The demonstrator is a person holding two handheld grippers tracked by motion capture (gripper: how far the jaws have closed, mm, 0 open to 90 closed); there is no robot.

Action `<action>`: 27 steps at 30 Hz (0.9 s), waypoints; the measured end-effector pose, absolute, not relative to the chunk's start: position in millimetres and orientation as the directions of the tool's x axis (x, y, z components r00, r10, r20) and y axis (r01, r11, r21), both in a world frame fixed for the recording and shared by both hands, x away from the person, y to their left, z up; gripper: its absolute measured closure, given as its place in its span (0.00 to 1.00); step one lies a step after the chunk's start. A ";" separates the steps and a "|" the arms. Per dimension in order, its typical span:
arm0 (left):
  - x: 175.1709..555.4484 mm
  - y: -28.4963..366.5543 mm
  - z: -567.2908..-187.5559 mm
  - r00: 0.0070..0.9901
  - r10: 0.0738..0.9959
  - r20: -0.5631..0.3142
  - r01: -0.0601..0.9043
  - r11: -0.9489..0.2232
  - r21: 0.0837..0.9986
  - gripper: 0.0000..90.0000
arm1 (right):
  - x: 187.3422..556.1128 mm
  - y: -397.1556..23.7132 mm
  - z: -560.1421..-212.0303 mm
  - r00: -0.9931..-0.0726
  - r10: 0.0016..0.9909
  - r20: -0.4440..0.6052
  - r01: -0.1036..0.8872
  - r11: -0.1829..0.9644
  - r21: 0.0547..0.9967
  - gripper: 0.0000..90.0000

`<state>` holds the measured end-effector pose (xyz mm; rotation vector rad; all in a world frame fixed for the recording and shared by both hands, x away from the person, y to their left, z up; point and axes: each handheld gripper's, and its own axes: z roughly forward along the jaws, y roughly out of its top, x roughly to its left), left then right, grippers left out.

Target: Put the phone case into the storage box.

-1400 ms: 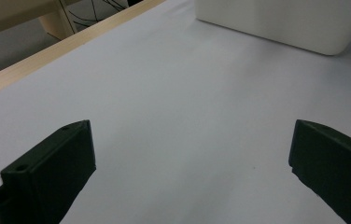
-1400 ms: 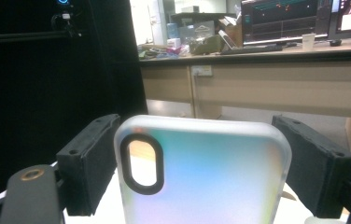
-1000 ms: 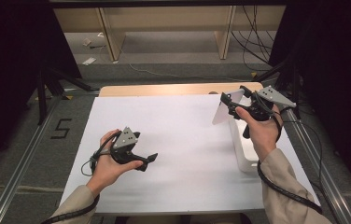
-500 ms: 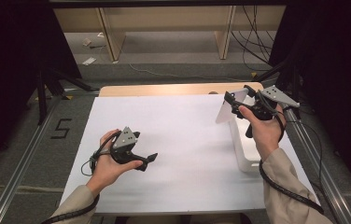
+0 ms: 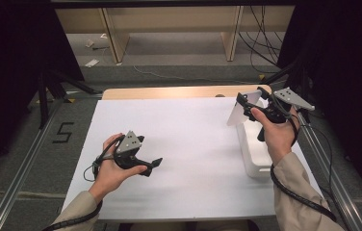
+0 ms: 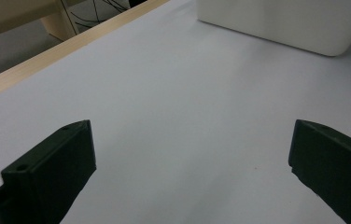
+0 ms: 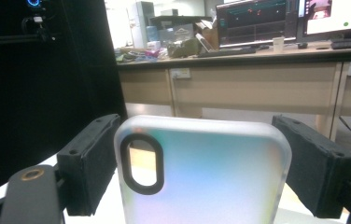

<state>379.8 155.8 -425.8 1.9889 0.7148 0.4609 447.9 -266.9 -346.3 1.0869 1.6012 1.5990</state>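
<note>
A: From the high view, where are your tools?
B: Your right tool (image 5: 244,102) is at upper right, pinching a translucent phone case (image 5: 241,109) above the white box (image 5: 255,154); your left tool (image 5: 154,163) rests lower left on the desk (image 5: 193,144).
A: Left gripper view?
B: Jaws spread wide, nothing between, box (image 6: 285,21) at upper right.
A: Right gripper view?
B: The phone case (image 7: 201,172) stands centre, clamped by its edges.
</note>
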 end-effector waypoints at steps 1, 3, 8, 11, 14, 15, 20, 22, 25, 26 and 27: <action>379.8 155.9 -425.8 0.759 0.651 0.031 0.297 -0.388 0.873 0.00 | 448.1 -267.8 -346.2 -0.467 0.876 0.120 0.120 -0.072 0.990 0.21; 379.8 156.0 -426.0 0.758 0.652 0.032 0.298 -0.389 0.872 0.00 | 448.2 -269.7 -346.1 -0.461 0.879 0.121 0.122 -0.073 0.990 0.21; 379.6 155.5 -425.8 0.759 0.650 0.031 0.297 -0.388 0.872 0.00 | 448.3 -273.6 -345.8 -0.446 0.887 0.119 0.123 -0.071 0.990 0.21; 379.7 155.6 -426.0 0.758 0.651 0.030 0.298 -0.388 0.872 0.00 | 448.7 -275.3 -346.2 -0.439 0.891 0.118 0.122 -0.071 0.990 0.21; 379.6 155.6 -425.9 0.759 0.650 0.031 0.298 -0.388 0.872 0.00 | 449.1 -276.7 -346.3 -0.434 0.894 0.116 0.120 -0.070 0.990 0.21; 379.6 155.7 -425.8 0.759 0.650 0.030 0.298 -0.388 0.872 0.00 | 449.0 -277.1 -346.2 -0.433 0.894 0.116 0.121 -0.069 0.990 0.21; 379.6 155.7 -425.8 0.759 0.651 0.030 0.298 -0.387 0.873 0.00 | 449.1 -280.1 -345.7 -0.423 0.899 0.115 0.120 -0.071 0.990 0.21; 379.5 155.5 -425.6 0.759 0.651 0.030 0.297 -0.386 0.873 0.00 | 449.2 -281.0 -345.7 -0.420 0.900 0.115 0.119 -0.072 0.990 0.21; 379.6 155.4 -425.5 0.759 0.650 0.030 0.297 -0.387 0.873 0.00 | 449.5 -282.4 -345.7 -0.418 0.901 0.118 0.122 -0.073 0.990 0.21; 379.5 155.4 -425.6 0.759 0.651 0.030 0.297 -0.387 0.873 0.00 | 449.7 -282.8 -345.8 -0.416 0.902 0.118 0.122 -0.073 0.990 0.21; 379.5 155.4 -425.7 0.759 0.651 0.030 0.297 -0.386 0.873 0.00 | 449.7 -283.3 -345.9 -0.416 0.902 0.117 0.122 -0.072 0.990 0.21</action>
